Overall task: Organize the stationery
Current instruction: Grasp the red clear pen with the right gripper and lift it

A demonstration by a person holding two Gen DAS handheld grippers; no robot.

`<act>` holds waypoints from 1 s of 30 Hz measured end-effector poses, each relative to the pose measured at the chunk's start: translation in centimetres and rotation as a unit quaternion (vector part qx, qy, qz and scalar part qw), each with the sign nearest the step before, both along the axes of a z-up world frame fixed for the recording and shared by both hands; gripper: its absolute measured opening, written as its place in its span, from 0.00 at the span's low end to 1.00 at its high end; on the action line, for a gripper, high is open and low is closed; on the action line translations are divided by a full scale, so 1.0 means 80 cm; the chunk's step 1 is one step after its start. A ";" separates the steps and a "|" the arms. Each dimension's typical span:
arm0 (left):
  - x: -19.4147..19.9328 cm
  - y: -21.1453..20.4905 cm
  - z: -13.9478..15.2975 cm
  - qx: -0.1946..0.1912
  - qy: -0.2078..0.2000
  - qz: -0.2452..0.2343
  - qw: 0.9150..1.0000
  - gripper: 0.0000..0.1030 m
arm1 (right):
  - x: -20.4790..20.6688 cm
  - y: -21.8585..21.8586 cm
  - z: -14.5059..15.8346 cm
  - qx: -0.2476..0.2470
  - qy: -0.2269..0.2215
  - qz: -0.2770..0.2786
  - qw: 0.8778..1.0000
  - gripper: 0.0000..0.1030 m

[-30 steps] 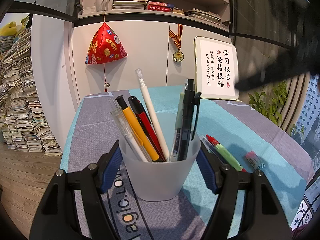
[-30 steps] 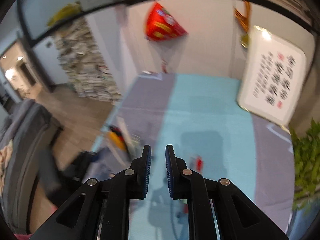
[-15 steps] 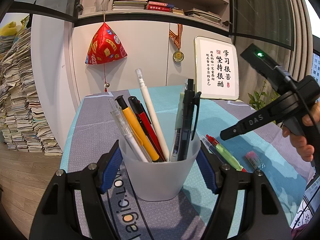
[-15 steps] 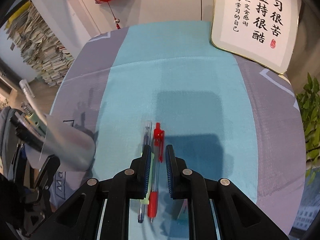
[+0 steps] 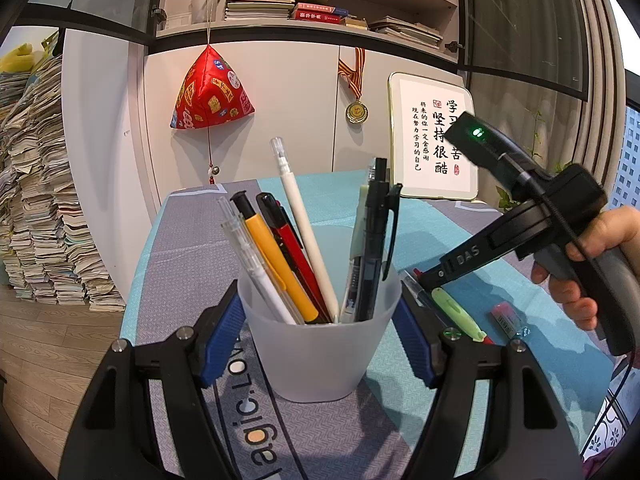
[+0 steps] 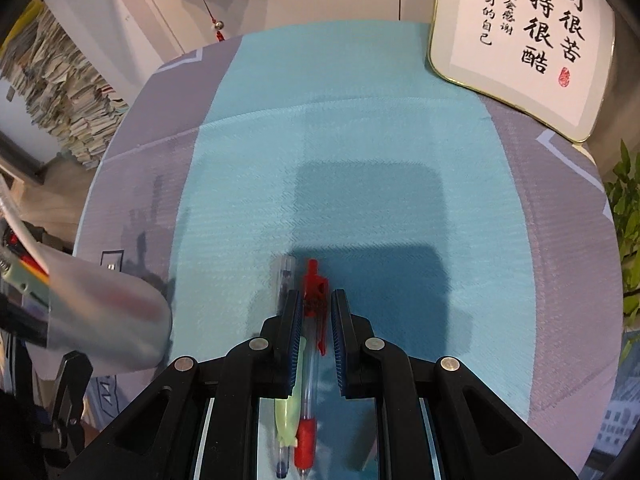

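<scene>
My left gripper [image 5: 320, 336] is shut on a frosted white pen cup [image 5: 320, 344] that stands on the tablecloth and holds several pens. My right gripper [image 6: 314, 310] is slightly open, low over three pens lying side by side: a red pen [image 6: 314, 320] runs between its jaws, a clear blue pen [image 6: 285, 276] lies just left of it, and a light green highlighter [image 6: 289, 416] lies under the left finger. In the left wrist view the right gripper [image 5: 424, 278] points down at the same pens right of the cup. A pink eraser [image 5: 507, 318] lies further right.
A framed calligraphy board [image 6: 520, 36] leans at the table's back right. The cup also shows at the left edge of the right wrist view [image 6: 104, 320]. A plant [image 6: 628, 216] stands off the right edge. The cloth is teal and grey [image 6: 360, 140].
My right gripper swung from the left over the table, came down toward the loose pens, and its jaws opened a little around the red pen. The left gripper and cup have not moved.
</scene>
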State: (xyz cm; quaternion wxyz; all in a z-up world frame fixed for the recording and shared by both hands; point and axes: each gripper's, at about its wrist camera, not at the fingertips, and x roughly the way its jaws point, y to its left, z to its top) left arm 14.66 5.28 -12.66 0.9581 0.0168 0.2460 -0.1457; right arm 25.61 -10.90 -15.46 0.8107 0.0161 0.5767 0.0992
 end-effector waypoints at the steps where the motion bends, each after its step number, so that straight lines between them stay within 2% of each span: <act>1: 0.000 0.000 0.000 0.000 0.000 0.000 1.000 0.68 | 0.001 0.001 -0.001 -0.004 -0.004 0.000 1.000 0.13; 6: 0.000 0.000 0.000 0.000 0.000 0.000 1.000 0.68 | 0.002 0.008 0.001 -0.025 -0.014 0.008 1.000 0.13; 12: 0.000 0.000 0.000 0.000 0.000 0.000 1.000 0.68 | -0.006 -0.007 0.015 0.001 -0.025 0.000 1.000 0.13; 23: 0.000 0.001 0.000 0.000 0.000 0.000 1.000 0.68 | -0.050 -0.035 0.087 0.033 -0.092 -0.002 0.995 0.13; 30: 0.000 0.000 0.000 0.000 0.000 0.000 1.000 0.68 | -0.082 -0.043 0.140 0.064 -0.159 -0.007 0.985 0.13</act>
